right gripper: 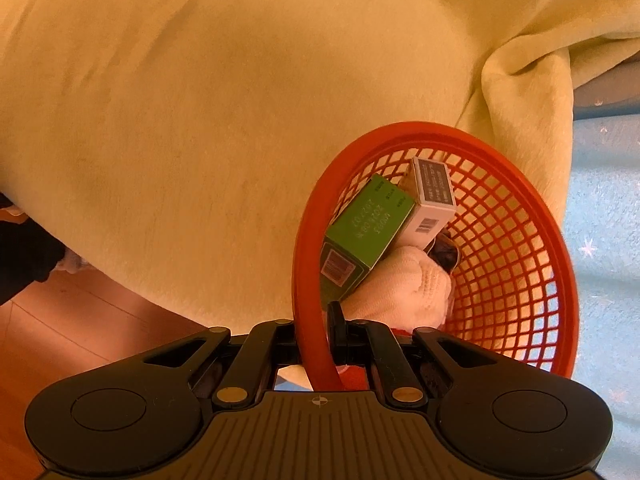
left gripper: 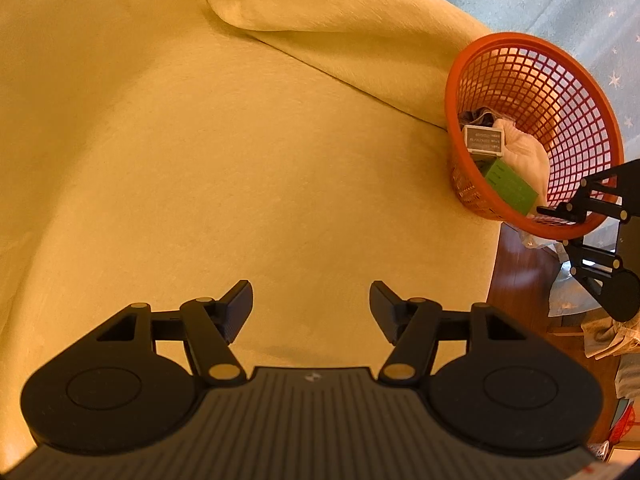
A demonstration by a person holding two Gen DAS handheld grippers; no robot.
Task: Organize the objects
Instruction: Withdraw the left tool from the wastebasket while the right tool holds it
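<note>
We grip the near rim of the orange basket (right gripper: 520,240) with our right gripper (right gripper: 316,344), pinched tight, while our left gripper (left gripper: 311,312) gapes wide and bare above the yellow blanket (left gripper: 200,140). Only the right wrist view shows the barcodes on the green box (right gripper: 368,228) and white box (right gripper: 432,200) leaning over the white cloth (right gripper: 400,288) inside.

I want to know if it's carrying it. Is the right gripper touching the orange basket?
Touching. In the right wrist view, the right gripper is closed on the orange basket, its rim pinched between the two fingers with no gap.
</note>
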